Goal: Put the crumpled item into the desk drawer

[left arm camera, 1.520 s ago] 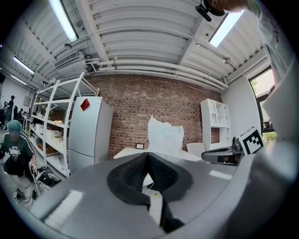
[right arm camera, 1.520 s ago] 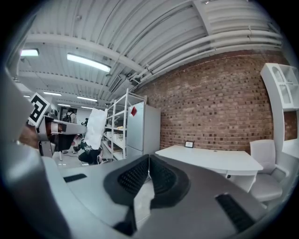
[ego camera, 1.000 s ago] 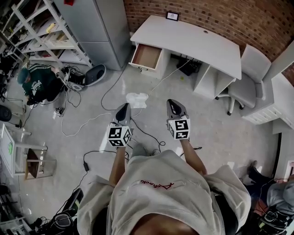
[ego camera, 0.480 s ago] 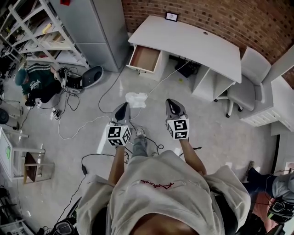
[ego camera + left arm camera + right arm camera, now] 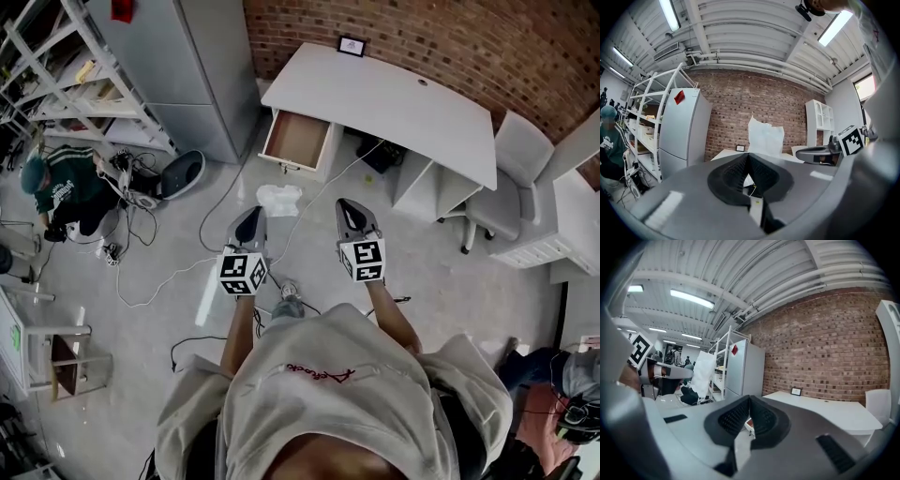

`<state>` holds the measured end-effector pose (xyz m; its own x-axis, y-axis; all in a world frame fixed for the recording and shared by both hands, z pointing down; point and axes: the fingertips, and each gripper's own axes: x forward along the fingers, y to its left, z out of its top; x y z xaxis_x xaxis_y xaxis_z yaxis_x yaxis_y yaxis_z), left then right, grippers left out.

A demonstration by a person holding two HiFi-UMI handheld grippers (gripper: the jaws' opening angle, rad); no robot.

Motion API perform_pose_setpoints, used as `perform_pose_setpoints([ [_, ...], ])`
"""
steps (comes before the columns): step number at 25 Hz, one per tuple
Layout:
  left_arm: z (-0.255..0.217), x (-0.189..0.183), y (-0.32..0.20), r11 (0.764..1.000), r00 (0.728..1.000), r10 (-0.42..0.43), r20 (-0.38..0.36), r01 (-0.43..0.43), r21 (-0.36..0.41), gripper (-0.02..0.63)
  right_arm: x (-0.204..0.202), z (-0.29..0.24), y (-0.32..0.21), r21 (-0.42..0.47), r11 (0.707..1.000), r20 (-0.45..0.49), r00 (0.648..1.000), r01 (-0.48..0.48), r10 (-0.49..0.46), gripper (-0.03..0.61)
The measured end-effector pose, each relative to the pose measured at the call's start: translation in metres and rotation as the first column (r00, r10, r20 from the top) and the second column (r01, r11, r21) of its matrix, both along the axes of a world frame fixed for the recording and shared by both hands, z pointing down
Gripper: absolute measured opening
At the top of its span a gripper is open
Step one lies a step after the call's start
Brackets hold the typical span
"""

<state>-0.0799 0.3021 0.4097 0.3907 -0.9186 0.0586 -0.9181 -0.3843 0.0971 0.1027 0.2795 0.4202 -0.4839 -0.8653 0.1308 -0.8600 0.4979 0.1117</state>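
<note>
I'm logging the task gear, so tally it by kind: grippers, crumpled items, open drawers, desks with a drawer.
Grippers: 2 (left gripper, right gripper)
Crumpled item: 1, held by the left gripper
Open drawer: 1
Desk: 1
Total: 5

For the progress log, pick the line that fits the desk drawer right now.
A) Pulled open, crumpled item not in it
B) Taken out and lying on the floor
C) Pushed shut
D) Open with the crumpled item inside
A: the desk drawer stands pulled out from the white desk with nothing white inside, while the crumpled white item is pinched at the tips of the left tongs, short of it.
</note>
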Motion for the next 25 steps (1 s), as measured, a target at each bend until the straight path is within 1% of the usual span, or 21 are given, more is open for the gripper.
perform_pose_setpoints([
  [5,-0.010,-0.025,-0.050,1.000,1.000,0.006,-0.005,-0.006,0.012,0.008,-0.028,-0.012,-0.050,0.007,1.000,0.013,1.000,0.005,-0.005,0.012],
  [15,-0.012,-0.076,-0.131,1.000,1.000,0.024,-0.012,-0.023,0.019,0.008,-0.083,-0.022,-0.134,0.030,0.999,-0.001,1.000,-0.010,0.011,0.012],
  [20,-0.008,-0.088,-0.158,0.998,0.999,0.053,-0.013,-0.052,0.017,0.008,-0.097,-0.026,-0.157,0.042,0.999,-0.001,1.000,-0.027,0.028,0.012],
  [25,-0.002,-0.080,-0.167,0.996,0.996,0.089,-0.005,-0.089,0.007,0.008,-0.093,-0.016,-0.163,0.019,0.999,0.000,0.999,-0.051,0.051,0.012],
])
